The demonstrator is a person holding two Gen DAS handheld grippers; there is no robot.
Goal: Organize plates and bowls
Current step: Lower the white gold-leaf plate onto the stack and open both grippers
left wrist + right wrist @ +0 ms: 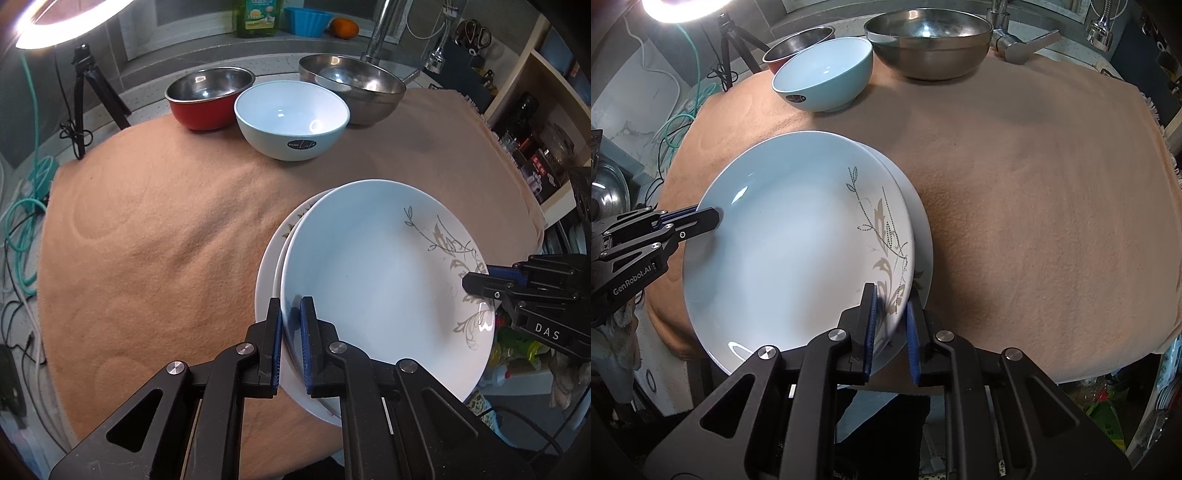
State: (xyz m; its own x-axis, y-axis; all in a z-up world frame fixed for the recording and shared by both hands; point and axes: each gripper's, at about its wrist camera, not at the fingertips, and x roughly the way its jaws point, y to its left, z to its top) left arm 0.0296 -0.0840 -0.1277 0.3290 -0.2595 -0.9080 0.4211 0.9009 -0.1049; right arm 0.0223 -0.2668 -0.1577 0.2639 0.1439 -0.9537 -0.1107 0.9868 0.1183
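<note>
A white plate with a grey leaf pattern lies offset over a second white plate on the tan cloth. My left gripper is shut on the patterned plate's left rim. My right gripper is shut on its opposite rim, by the leaf pattern. At the back stand a red bowl with a steel inside, a pale blue bowl and a steel bowl.
The tan cloth covers the table. A faucet rises behind the steel bowl. A tripod and cables are at the left, shelves at the right, and a ring lamp overhead.
</note>
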